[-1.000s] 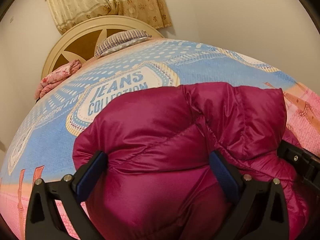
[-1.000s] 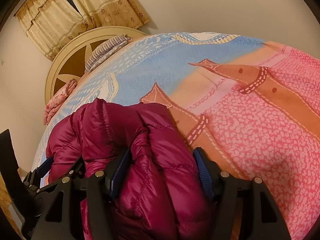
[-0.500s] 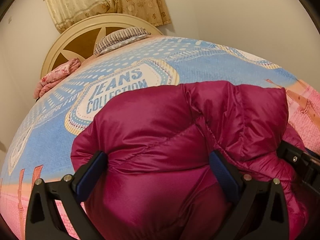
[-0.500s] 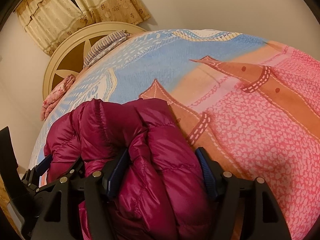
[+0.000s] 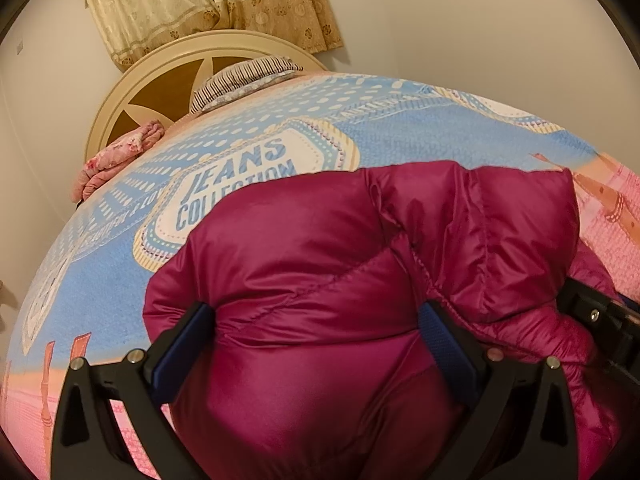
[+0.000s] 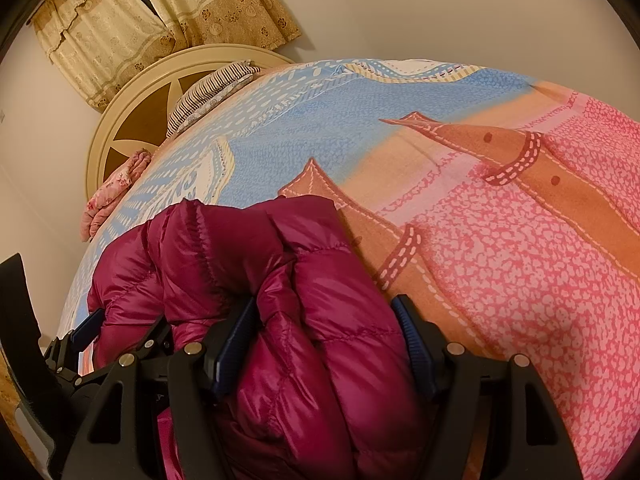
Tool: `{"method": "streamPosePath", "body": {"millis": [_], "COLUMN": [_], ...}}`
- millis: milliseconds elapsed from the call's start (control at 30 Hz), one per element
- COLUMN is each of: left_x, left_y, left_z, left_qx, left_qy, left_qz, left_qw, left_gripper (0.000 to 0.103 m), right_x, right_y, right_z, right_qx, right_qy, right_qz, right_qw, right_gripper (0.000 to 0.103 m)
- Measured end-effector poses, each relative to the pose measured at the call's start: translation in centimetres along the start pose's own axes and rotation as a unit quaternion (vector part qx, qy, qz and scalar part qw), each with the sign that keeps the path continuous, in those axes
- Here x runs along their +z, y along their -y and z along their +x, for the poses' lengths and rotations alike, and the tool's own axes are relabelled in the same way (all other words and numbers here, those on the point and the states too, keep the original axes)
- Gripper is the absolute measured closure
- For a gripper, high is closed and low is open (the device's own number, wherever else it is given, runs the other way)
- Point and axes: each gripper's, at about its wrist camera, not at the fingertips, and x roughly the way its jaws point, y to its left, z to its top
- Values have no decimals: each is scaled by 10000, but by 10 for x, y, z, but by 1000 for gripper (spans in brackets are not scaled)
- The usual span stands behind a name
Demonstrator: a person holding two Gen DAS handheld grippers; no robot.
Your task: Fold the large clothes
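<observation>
Left wrist view: our left gripper point(image 5: 316, 344) filled the bottom of the frame, its jaws wide and pressed into a thick fold of the jacket point(image 5: 320, 264), a shiny magenta puffer. The jacket took up the lower centre and right, bunched in a folded bundle on the bed point(image 5: 100, 280). A printed sheet covered the bed, blue above and pink at the lower corners. At upper left we saw a round headboard point(image 5: 132, 92), a striped pillow point(image 5: 244, 76) and curtains point(image 5: 208, 4).

Right wrist view: our right gripper point(image 6: 324, 344) sat at bottom centre, jaws fairly wide and clamped on a padded roll of the jacket point(image 6: 224, 240), which lay at lower left. The left gripper point(image 6: 80, 336) showed at the left edge, holding the same bundle. Pink and orange sheet spread across the right half.

To do this step well, we judged both grips should keep hold of every layer, move together, and lay the fold flat on open sheet. The slick fabric could slide and the padding could spring back, so pressing air out before letting go seemed wise.
</observation>
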Motion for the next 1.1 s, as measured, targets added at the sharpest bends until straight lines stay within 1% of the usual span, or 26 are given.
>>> {"method": "streamPosePath", "body": {"millis": [267,367,400,433,467,500,533,567,600,700,767,833,867,967,1000,1100], "left_x": [0,-1,-5,-10,-16,-24,-34,-41,-50,-68,-74,-76,-76,-75,-75,-78], "left_y": [-1,-6,-12,-21,-30,-43,-55,-63,-70,-82,-87,-88,-87,-82,-81,-81], "left_z": [-1,-18,-30,-46,-59,-73,-82,-86,-88,-89,-87,-79,-76,-64,-59,-53], "left_qx": [-2,-208,-279,-332,-398,-578,-877,-1097,-1217,-1380,-1704,-2123,-2239,-2443,-2457,-2545], "left_qy": [-73,-134,-70,84,228,362,398,360,291,196,165,40,-15,-116,-145,-172], "left_qz": [51,280,321,278,168,-59,-302,-456,-625,-979,-1323,-1659,-1754,-1970,-2038,-2158], "left_qw": [10000,9993,9991,9990,9988,9977,9949,9923,9902,9854,9763,9630,9587,9494,9476,9425], "left_gripper": [0,0,0,0,0,0,0,0,0,0,0,0,0,0,0,0], "right_x": [0,1,3,5,7,9,11,13,15,25,31,34,36,40,39,36], "right_y": [1,5,6,6,6,6,4,3,2,1,1,2,6,22,27,36], "right_z": [0,0,0,0,-3,-7,-12,-17,-22,-25,-24,-20,-16,0,5,10], "right_qx": [54,206,293,370,471,566,673,799,916,1122,1239,1261,1344,1433,1580,1870], "right_qy": [-1,-38,-82,-133,-205,-288,-296,-265,-240,-374,-504,-638,-722,-1043,-1146,-1184], "right_qz": [19,28,9,-40,-79,-133,-201,-272,-363,-611,-695,-787,-770,-578,-499,-440], "right_qw": [10000,9998,9995,9992,9986,9979,9971,9961,9948,9911,9886,9868,9853,9825,9795,9742], "right_gripper": [33,31,29,28,27,26,20,17,13,11,11,11,11,11,11,11]}}
